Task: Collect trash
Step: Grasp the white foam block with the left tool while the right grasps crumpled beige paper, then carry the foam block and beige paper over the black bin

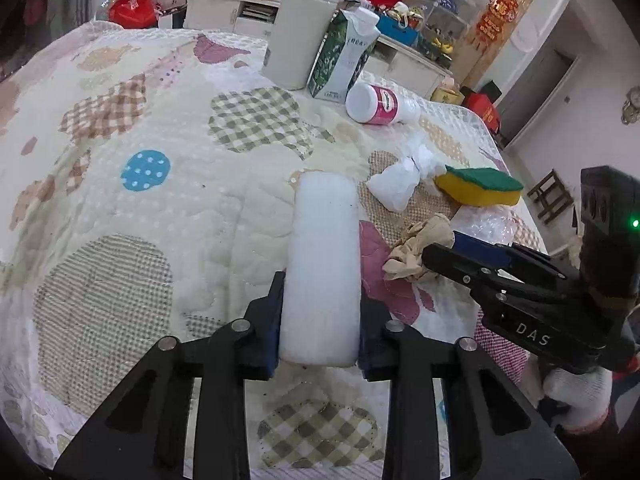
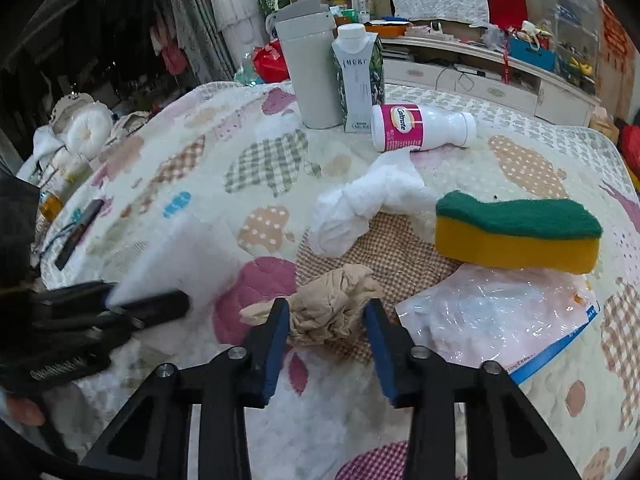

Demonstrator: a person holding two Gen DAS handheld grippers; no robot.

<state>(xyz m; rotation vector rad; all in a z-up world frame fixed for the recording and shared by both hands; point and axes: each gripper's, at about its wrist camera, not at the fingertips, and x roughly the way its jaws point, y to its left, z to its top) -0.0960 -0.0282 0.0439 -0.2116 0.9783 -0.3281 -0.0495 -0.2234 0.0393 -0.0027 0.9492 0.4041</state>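
My left gripper is shut on a white foam block and holds it over the quilt. The block shows blurred in the right wrist view. My right gripper is open, its blue pads either side of a crumpled beige paper wad, which also shows in the left wrist view. A crumpled white tissue, a yellow and green sponge and a clear plastic bag lie beyond. A grey lidded bin stands at the back.
A milk carton stands beside the bin, with a pink and white bottle lying next to it. The patchwork quilt covers the whole surface. A phone and cable lie at the left edge. Cabinets with clutter stand behind.
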